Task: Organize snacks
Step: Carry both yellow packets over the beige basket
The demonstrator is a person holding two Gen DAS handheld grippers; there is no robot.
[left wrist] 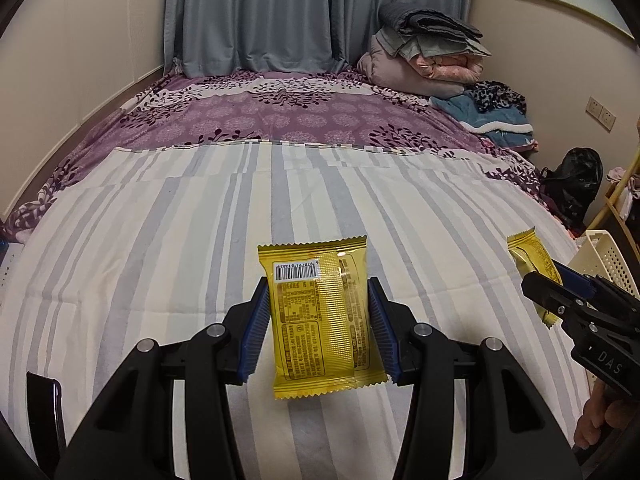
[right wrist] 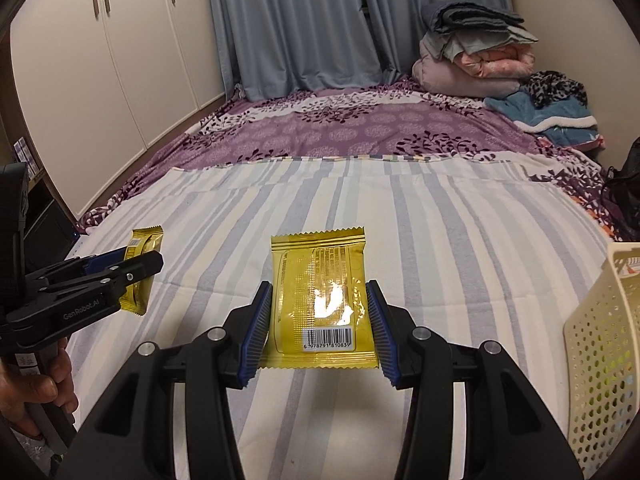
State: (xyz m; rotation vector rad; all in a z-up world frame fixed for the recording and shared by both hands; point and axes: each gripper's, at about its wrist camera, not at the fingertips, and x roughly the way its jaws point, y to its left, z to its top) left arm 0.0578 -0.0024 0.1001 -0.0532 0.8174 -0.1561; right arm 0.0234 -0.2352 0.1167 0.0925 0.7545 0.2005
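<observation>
My left gripper (left wrist: 318,292) is shut on a yellow snack packet (left wrist: 320,316) with its barcode at the top, held above the striped bedsheet (left wrist: 160,240). My right gripper (right wrist: 318,292) is shut on a second yellow snack packet (right wrist: 324,300) with its barcode at the bottom. The right gripper and its packet (left wrist: 532,264) also show at the right edge of the left wrist view. The left gripper and its packet (right wrist: 142,264) show at the left of the right wrist view. A cream perforated basket (right wrist: 600,344) stands at the right, next to the right gripper.
Folded blankets (right wrist: 476,52) and clothes (right wrist: 552,108) lie at the far right of the bed. Blue-grey curtains (right wrist: 296,20) hang behind the bed and white wardrobe doors (right wrist: 100,60) stand at the left. A black bag (left wrist: 572,184) sits beside the bed.
</observation>
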